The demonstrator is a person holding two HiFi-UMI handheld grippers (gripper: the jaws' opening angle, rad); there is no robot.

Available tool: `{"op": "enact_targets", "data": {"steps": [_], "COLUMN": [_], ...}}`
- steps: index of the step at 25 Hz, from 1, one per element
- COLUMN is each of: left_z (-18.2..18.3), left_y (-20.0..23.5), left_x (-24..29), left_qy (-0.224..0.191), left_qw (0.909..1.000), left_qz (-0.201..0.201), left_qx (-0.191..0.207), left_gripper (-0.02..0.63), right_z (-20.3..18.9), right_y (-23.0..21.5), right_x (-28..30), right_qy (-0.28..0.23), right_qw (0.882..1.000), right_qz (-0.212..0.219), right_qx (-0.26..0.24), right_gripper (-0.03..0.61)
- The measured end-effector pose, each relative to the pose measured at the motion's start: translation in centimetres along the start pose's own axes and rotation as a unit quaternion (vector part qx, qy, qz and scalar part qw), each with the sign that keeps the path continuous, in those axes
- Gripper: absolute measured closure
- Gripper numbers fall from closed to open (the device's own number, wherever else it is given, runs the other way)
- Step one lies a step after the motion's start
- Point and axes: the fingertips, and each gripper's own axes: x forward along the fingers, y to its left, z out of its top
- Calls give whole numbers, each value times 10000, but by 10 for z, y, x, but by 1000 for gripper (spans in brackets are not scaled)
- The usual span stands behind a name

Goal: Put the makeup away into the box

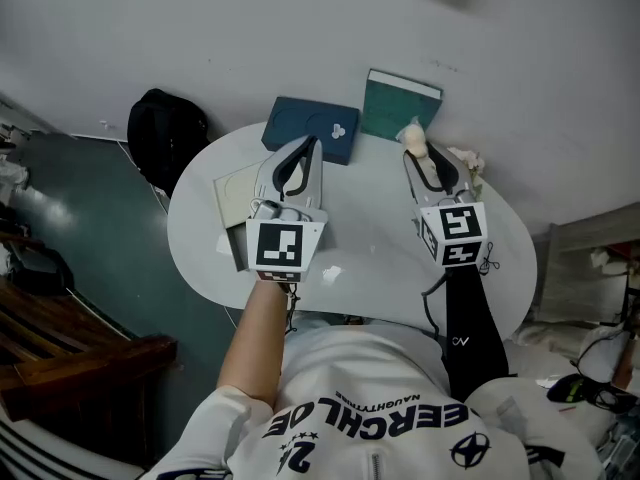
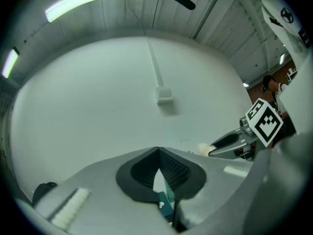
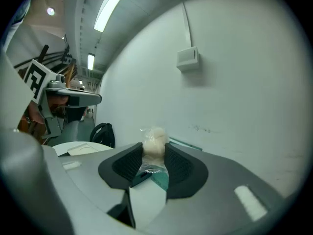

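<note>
Nearest, bare stretch of round white bench [image 1: 380,253] beneath both claws. Left claw [image 1: 311,144] clenched on nothing; right claw [image 1: 414,152] grasping cream plastic-wrapped makeup puff [image 1: 413,134], held above bench. Beyond, at far rim against wall: dark blue flat box [image 1: 330,128], green flat board [image 1: 398,104] leaning.

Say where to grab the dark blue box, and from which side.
Probably its near edge, from the person's side with the left gripper: the dark blue box lies flat on the table, that edge facing the jaws; the right gripper holds a wrapped puff.
</note>
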Motion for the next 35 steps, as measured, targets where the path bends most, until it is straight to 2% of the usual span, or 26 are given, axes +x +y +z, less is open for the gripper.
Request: {"op": "enact_targets", "data": {"steps": [2,6,8,11,21,30,35], "left_z": [4,15,18,18,16,17,18], "left_y": [-2,-8,-10,-9,28,89,120], "left_x": [1,5,4,0,-38,-106,-144], "left_qy": [-57,-205,-246,-249,-186,-118,-70], "left_qw": [10000,9998,9997,9997,9986,9945,9924], "left_qz": [5,-46,-34,27,471,1023,1207], "left_qx": [-25,34,53,51,116,182,217], "left_gripper": [612,612,612,612,612,612,612], "right_z": [12,48,57,56,62,84,97], "right_y": [0,-7,-6,0,51,140,187], "right_x": [-15,-50,-56,-53,-32,-10,-6], "right_qy": [-231,-1038,-1186,-1129,-1119,-1216,-1234], "right_qw": [9997,9943,9926,9933,9930,9869,9842], "right_qz": [-67,-253,-249,-198,365,1053,1261], "right_qx": [-85,51,13,-167,-114,-88,-140], "right_gripper": [405,405,405,405,403,403,403]}}
